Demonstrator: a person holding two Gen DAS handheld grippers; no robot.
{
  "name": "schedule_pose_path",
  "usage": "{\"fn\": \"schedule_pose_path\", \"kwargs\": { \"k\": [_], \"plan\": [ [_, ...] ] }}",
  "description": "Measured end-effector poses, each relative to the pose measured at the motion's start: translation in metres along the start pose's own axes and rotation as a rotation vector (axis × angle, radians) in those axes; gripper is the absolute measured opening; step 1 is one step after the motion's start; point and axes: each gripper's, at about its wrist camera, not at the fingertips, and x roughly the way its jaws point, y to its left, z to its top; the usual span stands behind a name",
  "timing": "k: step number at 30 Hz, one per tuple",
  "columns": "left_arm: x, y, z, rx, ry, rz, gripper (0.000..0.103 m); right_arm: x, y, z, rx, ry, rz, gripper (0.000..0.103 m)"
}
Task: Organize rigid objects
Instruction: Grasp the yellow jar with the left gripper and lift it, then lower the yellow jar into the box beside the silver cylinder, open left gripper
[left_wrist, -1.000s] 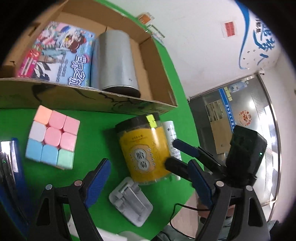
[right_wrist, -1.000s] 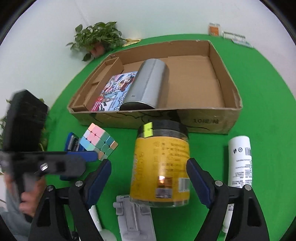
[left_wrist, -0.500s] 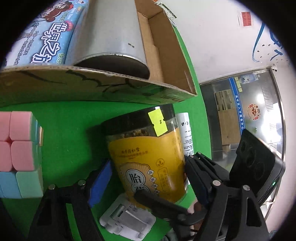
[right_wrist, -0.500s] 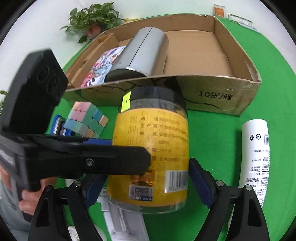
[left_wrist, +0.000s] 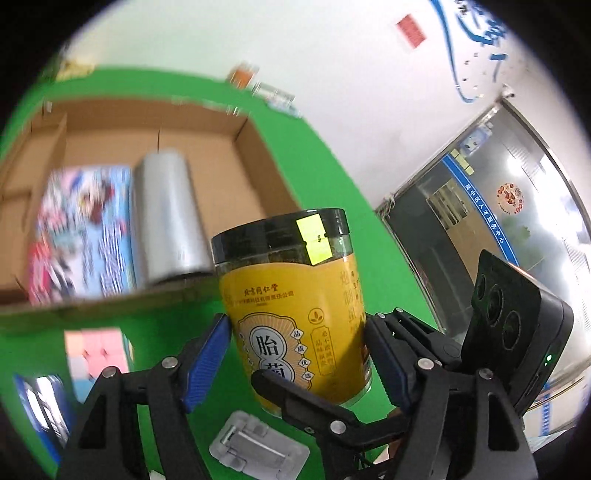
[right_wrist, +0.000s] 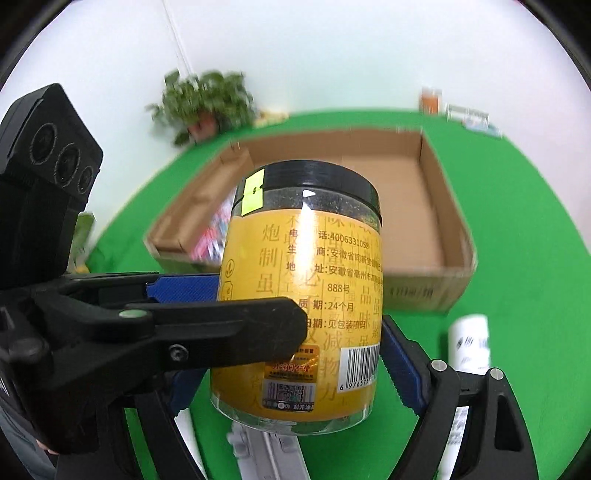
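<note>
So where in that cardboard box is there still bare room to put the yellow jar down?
The box's right half is bare cardboard, between the silver cylinder and the right wall. The left side is crowded: a colourful packet lies against the cylinder. In front of the box, the green table holds a cube, a grey bracket and a white tube.

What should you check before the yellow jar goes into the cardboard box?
1. Jar gripped on both sides: ok. The left hand-held gripper and the right hand-held gripper both have the yellow jar between their pads; the left one's jaws are closing.
2. Jar off the green table: ok, it seems lifted above it.
3. Lid on: ok, the black lid sits in place.
4. Jar upright: ok, only slightly tilted.
5. Free space in the cardboard box: ok, its right part is bare beside the silver can and the colourful book.
6. Grip firm enough: cannot tell.
</note>
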Motion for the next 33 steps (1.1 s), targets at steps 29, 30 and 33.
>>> {"fn": "schedule_pose_path", "kwargs": {
  "k": [29,30,33],
  "plan": [
    [0.017,0.032,0.116,0.010,0.011,0.001,0.071,0.018,-0.029,0.144,0.009,-0.027,-0.021,0.084],
    [0.020,0.033,0.116,0.005,0.019,0.001,0.071,0.024,-0.033,0.145,0.019,-0.013,-0.019,0.084],
    [0.033,0.041,0.119,-0.019,0.054,-0.005,0.071,0.042,-0.044,0.145,0.033,0.019,-0.017,0.084]
  ]
}}
